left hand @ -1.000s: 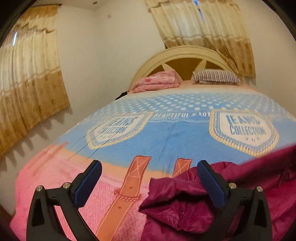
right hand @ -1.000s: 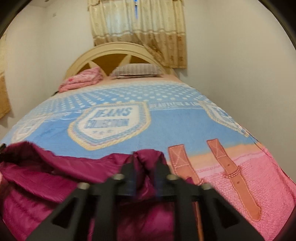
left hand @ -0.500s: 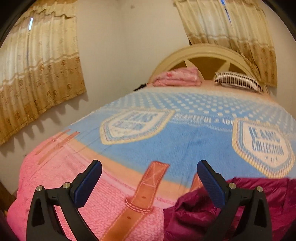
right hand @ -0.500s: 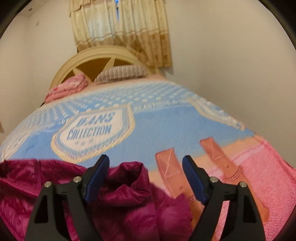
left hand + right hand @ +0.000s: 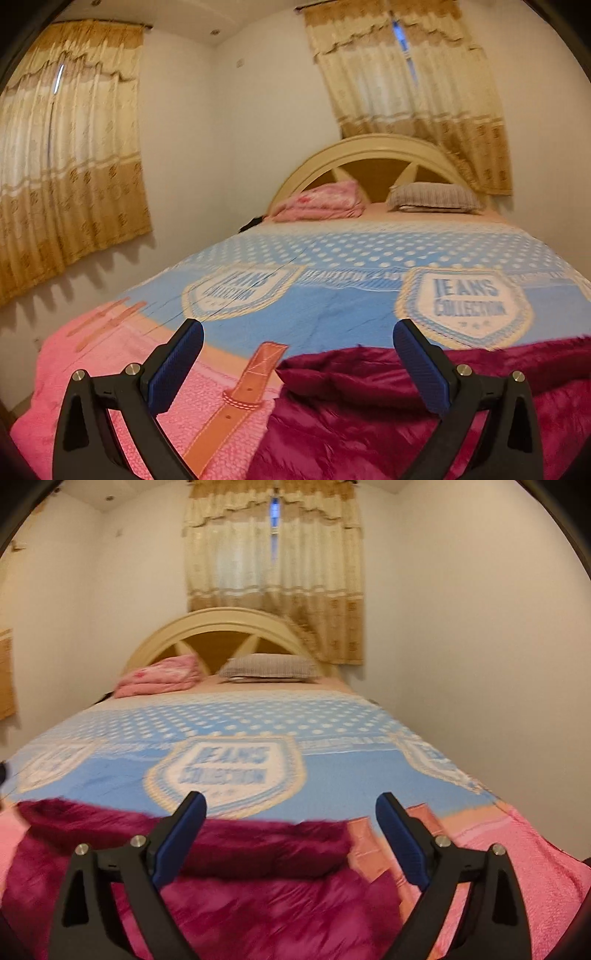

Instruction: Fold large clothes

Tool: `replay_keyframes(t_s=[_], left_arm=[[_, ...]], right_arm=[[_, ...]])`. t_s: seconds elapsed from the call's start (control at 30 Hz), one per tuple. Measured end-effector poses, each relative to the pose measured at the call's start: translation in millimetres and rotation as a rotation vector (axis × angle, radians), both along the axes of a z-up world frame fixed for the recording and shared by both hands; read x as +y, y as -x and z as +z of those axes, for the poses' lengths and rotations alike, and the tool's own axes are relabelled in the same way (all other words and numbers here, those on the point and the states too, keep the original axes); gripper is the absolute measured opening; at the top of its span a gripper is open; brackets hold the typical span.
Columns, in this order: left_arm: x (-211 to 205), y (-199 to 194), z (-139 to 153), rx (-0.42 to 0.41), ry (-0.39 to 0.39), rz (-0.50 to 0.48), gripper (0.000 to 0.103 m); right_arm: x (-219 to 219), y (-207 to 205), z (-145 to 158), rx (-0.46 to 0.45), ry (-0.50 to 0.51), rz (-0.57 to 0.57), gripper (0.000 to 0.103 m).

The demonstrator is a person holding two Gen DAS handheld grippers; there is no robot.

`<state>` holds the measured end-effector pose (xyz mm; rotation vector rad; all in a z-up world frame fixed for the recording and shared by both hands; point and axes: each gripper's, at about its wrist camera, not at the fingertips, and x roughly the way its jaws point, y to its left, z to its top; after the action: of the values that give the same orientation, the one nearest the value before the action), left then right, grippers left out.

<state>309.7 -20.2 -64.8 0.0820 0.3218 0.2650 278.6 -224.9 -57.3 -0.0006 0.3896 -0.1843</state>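
A magenta puffy jacket (image 5: 369, 417) lies on the near end of the bed, on the blue and pink blanket (image 5: 332, 306). In the right wrist view the jacket (image 5: 258, 897) spreads across the lower frame, with a fuzzy dark-red edge toward the far side. My left gripper (image 5: 295, 363) is open and empty, above the jacket's left edge. My right gripper (image 5: 290, 834) is open and empty, above the jacket's right part. Neither touches the cloth.
A folded pink blanket (image 5: 321, 201) and a striped pillow (image 5: 432, 197) lie by the arched headboard (image 5: 369, 155). Walls run close along both sides of the bed, and curtains (image 5: 62, 158) hang on the left and behind the headboard.
My right gripper, shut on a bunched fold of the jacket a second ago, has opened and let it go. Both grippers have lifted and drawn back. The jacket now lies flatter.
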Motion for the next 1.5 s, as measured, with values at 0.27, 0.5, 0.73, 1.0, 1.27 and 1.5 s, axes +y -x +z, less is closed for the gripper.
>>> replay_keyframes(t_s=[0.27, 0.5, 0.73, 1.0, 1.27, 1.5], left_arm=[[-39.2, -26.5, -42.2, 0.125, -0.141, -0.033, 0.102], [-33.3, -87.5, -63.4, 0.238, -0.178, 0.046, 0.102], [-34.7, -112.5, -99.9, 0.340, -0.133, 0.012, 0.102], [-38.7, -125.7, -115.2, 0.397, -0.110, -0.027, 0.102], [-37.6, -128.9, -123.2, 0.435, -0.104, -0.033, 0.102], [-36.8, -131.0, -125.9, 0.456, -0.108, -0.036, 0.102]], right_arm=[[22.2, -34.2, -54.6, 0.248, 0.021, 0.101, 0.095], [6.2, -82.2, -73.7, 0.354, 0.028, 0.046, 0.095], [-9.2, -80.7, -100.5, 0.380, -0.019, -0.010, 0.095], [-13.0, -83.8, -107.1, 0.391, -0.036, -0.036, 0.095], [-14.4, -86.9, -112.6, 0.415, -0.029, -0.055, 0.097], [-17.0, -89.0, -116.6, 0.439, -0.041, -0.058, 0.099]])
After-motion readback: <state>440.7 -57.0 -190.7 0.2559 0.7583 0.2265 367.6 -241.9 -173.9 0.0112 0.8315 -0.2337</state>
